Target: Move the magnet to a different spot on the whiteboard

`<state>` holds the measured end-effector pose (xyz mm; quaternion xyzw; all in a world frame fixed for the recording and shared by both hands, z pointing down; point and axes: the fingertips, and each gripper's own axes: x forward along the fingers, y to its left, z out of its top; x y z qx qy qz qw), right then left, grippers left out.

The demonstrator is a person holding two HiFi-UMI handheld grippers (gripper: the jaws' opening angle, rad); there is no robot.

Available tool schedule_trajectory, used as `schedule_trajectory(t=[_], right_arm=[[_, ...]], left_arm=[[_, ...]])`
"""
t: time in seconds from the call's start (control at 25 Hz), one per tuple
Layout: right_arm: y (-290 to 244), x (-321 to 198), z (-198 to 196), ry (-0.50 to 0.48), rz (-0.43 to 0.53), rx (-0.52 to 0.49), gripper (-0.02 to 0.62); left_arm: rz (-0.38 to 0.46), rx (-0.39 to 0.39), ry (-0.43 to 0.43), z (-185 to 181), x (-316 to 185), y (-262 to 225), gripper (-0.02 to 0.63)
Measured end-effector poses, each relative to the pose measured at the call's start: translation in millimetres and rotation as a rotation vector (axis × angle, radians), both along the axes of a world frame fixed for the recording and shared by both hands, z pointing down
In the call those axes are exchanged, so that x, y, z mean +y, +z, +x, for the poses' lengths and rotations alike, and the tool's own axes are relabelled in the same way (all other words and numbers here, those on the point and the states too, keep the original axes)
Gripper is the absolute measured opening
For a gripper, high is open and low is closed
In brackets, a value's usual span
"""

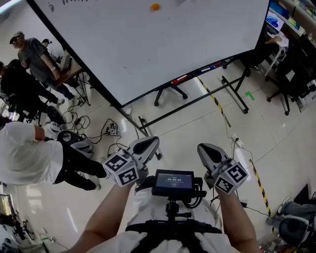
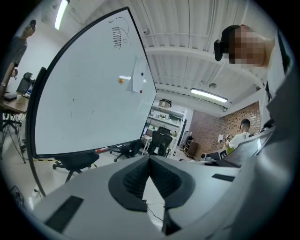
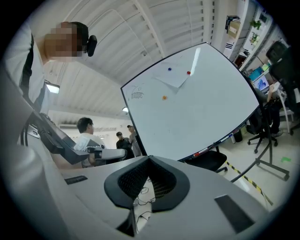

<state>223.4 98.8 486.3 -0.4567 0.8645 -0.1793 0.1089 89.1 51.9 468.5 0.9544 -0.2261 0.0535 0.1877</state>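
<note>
The whiteboard [image 1: 163, 44] stands on a wheeled frame ahead of me. A small orange magnet [image 1: 155, 7] sticks high up on it, also visible in the left gripper view [image 2: 121, 80] and the right gripper view [image 3: 164, 97]. A sheet of paper [image 3: 176, 77] is pinned near it by a red magnet [image 3: 188, 72] and a blue magnet [image 3: 169, 69]. My left gripper [image 1: 155, 140] and right gripper [image 1: 201, 147] are held side by side at waist height, well short of the board. Both point toward it. In each gripper view the jaws meet at the tips, left gripper [image 2: 150, 158] and right gripper [image 3: 149, 158], with nothing between them.
Markers lie on the board's tray [image 1: 185, 78]. The stand's legs [image 1: 232, 91] and yellow-black floor tape [image 1: 215, 101] cross the floor ahead. Cables and a power strip [image 1: 111, 131] lie at left. People [image 1: 34, 57] stand at left; office chairs [image 1: 291, 79] are at right.
</note>
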Motion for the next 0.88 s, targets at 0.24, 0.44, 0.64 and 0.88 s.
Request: schedule_trajectory(t=[0.24,0.44,0.64,0.88], right_arm=[[10,-19,-6,-0.056,-0.031,0.012,0.032],[16,-58,-20,-0.054,-0.058,0.012,0.032],[8,-96,-28,-0.047,-0.059,0.046,0.032],[-18,-135,-23,-0.017,-0.025,0.101,0.032]], left_arm=[[-0.033,-0.001,-0.066,-16,-12,6,0.006],[-0.052,-0.008,-0.106,-45,-44,10,0.006],[-0.061,0.019,-0.094,-49,-84,12,0.006],[-0.003,0.026,-0.022,-37,-129,-4,0.006]])
